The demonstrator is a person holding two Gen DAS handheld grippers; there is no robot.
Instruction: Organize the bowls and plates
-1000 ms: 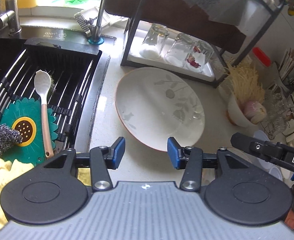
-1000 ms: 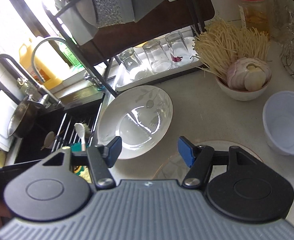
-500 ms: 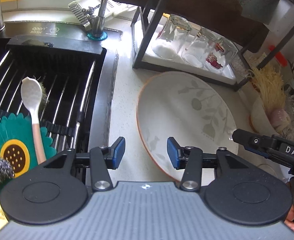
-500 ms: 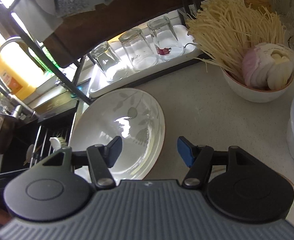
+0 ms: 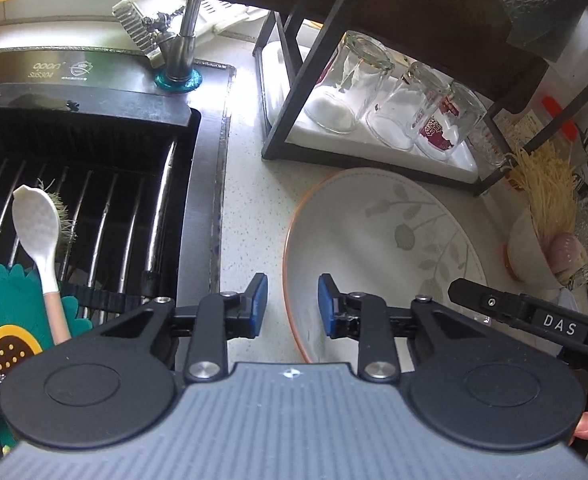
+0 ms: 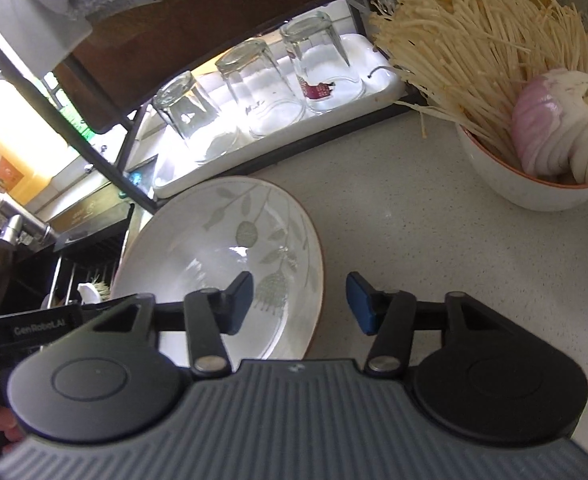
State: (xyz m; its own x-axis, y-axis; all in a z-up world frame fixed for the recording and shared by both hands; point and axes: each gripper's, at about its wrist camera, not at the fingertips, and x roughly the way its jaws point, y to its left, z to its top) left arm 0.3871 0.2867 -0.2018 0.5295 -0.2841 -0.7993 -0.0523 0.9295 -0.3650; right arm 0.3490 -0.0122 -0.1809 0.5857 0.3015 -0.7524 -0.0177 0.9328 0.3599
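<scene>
- Plate [image 5: 377, 248]: round, glossy, cream-white ceramic with grey leaf print and thin orange rim, lying on the speckled pale desk [image 5: 250, 208], at 6 o'clock from the three upturned glasses [image 5: 393, 100].
- Writing: "DAS" on the right tool, "GenRobot.AI" on the left tool.
- Left tongs [image 5: 292, 304]: closing, plate's 9 o'clock rim between the blue pads, not yet pinched.
- Right tongs [image 6: 298, 300]: wider, closing, straddling the 3 o'clock rim.

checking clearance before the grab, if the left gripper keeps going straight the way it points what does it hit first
Most likely the near left rim of the leaf-patterned plate: that orange edge runs between the left gripper fingers, which are closing but not yet pressing it. Depth is uncertain; it could touch the countertop beside the rim.
</scene>
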